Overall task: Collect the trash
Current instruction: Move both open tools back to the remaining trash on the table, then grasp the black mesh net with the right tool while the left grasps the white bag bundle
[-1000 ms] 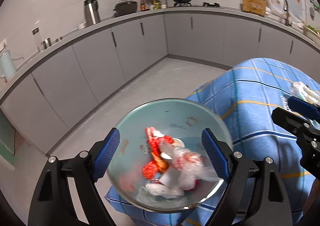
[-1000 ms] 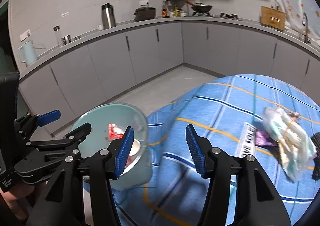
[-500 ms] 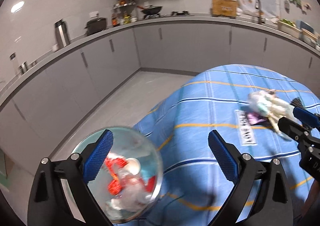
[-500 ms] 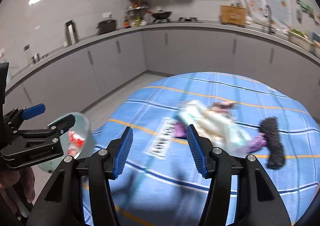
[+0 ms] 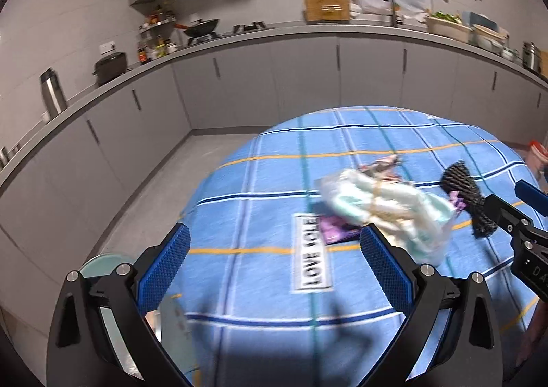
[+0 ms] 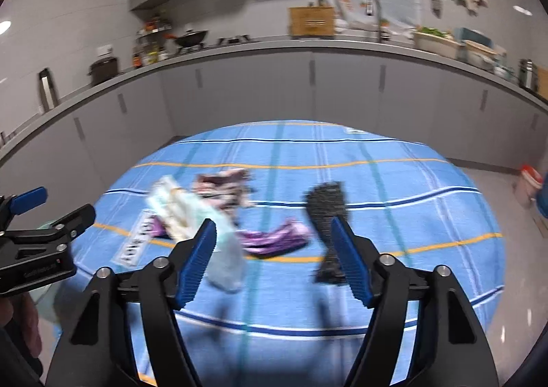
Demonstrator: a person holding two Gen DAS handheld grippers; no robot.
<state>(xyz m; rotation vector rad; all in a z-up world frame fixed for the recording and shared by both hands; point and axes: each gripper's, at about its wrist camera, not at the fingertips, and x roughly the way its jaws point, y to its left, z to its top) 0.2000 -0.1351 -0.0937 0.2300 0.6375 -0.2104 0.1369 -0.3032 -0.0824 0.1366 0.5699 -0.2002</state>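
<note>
On the blue checked tablecloth (image 5: 260, 188) lie a crumpled pale plastic bag (image 5: 387, 212), a purple wrapper (image 5: 334, 232), a pinkish wrapper (image 5: 383, 164) and a black mesh piece (image 5: 462, 188). My left gripper (image 5: 274, 243) hovers over the table's near edge, jaws opening wide and empty. The glass bowl (image 5: 99, 267) holding trash sits at lower left, mostly hidden behind the left finger. My right gripper (image 6: 274, 229) points at the purple wrapper (image 6: 274, 239), its jaws opening with nothing gripped. The bag (image 6: 185, 212) and the mesh piece (image 6: 325, 205) flank it.
A white label with black letters (image 5: 310, 260) is sewn on the cloth. Grey cabinets and a counter (image 5: 342, 34) with pots and a wooden box curve around the back. Bare floor (image 5: 164, 178) lies left of the table. A red-lidded container (image 6: 529, 181) stands at right.
Both views have swung right, from the bowl to the trash on the table. The bowl has slid to the left view's lower left corner. Both pairs of jaws stand wider.
</note>
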